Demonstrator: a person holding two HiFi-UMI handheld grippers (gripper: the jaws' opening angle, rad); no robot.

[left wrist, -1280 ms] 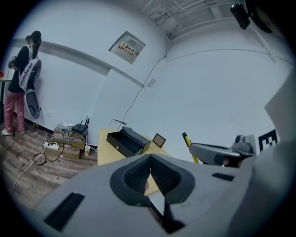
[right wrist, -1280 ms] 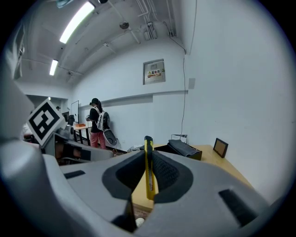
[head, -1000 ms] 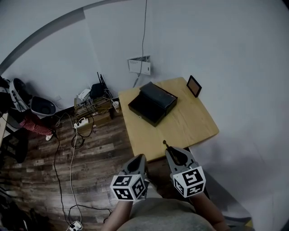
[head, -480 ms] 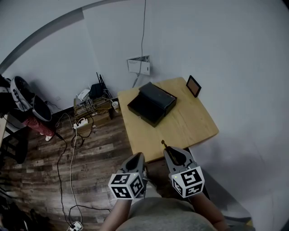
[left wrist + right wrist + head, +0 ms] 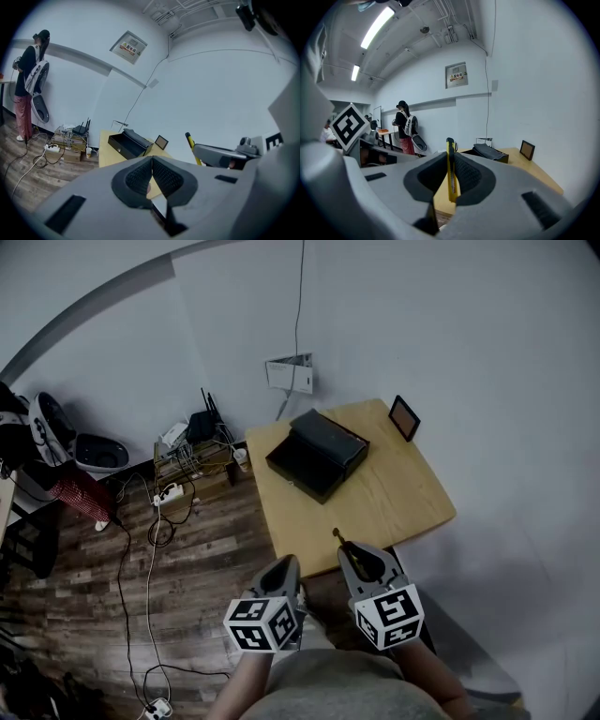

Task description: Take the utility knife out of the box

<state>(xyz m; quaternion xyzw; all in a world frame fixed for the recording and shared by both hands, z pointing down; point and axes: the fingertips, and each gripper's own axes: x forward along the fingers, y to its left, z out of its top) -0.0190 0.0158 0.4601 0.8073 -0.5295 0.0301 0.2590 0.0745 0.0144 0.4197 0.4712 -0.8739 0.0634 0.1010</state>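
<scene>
Slippage risk: right tool [image 5: 449, 158] pinches the slim yellow utility knife [image 5: 450, 185] on a narrow hold; a jolt could drop it. Left tool [image 5: 152, 163] is pressed together, empty.

Box [image 5: 316, 455] interior too dark to tell; person [image 5: 14, 442] cut off by left edge

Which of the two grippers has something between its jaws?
The right gripper: a yellow utility knife is clamped between its jaws, its end sticking out past them. The left gripper has its jaws meeting at the tips with nothing between them.
</scene>
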